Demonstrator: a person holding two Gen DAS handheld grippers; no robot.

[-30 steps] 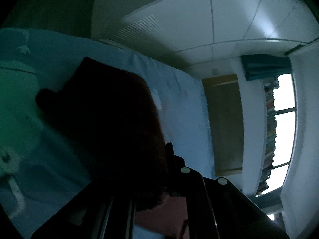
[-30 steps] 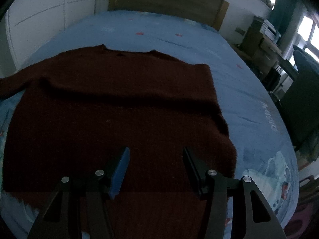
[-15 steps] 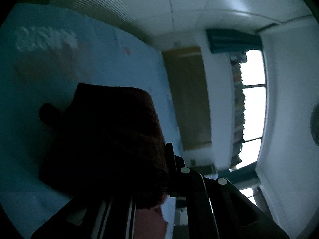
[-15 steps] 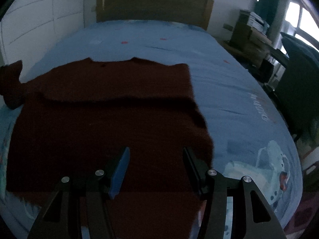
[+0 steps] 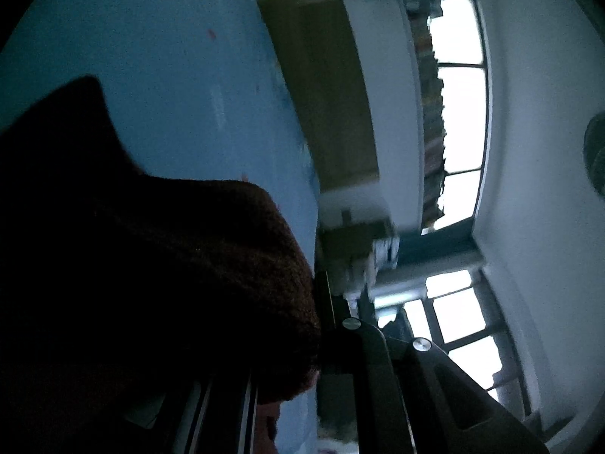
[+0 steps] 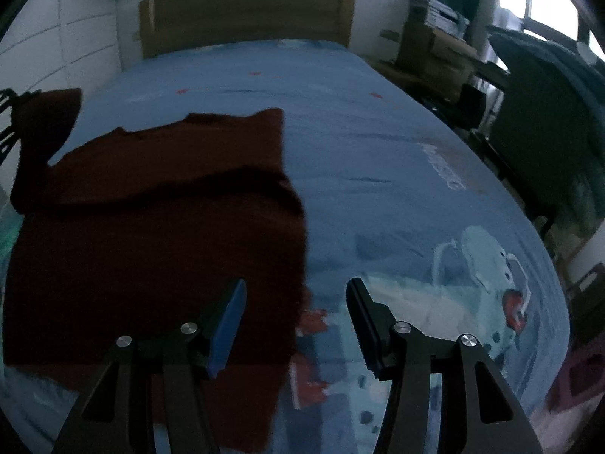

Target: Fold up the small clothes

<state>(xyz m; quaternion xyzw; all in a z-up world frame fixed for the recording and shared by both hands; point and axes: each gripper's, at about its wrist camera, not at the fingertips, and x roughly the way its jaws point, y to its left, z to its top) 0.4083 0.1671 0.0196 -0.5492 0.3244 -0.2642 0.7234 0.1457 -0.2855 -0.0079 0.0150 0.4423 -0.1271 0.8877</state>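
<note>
A dark maroon sweater (image 6: 151,234) lies flat on the blue bedsheet (image 6: 359,132), its right sleeve folded in across the chest. My left gripper (image 5: 315,299) is shut on the other sleeve (image 5: 170,265). The fabric drapes over the jaws and hides the left finger. In the right wrist view that lifted sleeve (image 6: 45,113) hangs above the bed's left edge, with part of the left gripper (image 6: 5,121) beside it. My right gripper (image 6: 297,295) is open and empty. It hovers over the sweater's lower right edge, with the left finger over the knit and the right finger over the sheet.
A wooden headboard (image 6: 245,11) closes the far end of the bed. Cardboard boxes (image 6: 435,49) and a dark chair (image 6: 548,121) crowd the right side. White panelled wall (image 6: 45,38) runs along the left. Bright windows (image 5: 461,113) show in the left wrist view.
The left gripper has swung up and across with the sleeve, which has come off the bed. The right gripper has slid right, from mid-sweater to its right edge.
</note>
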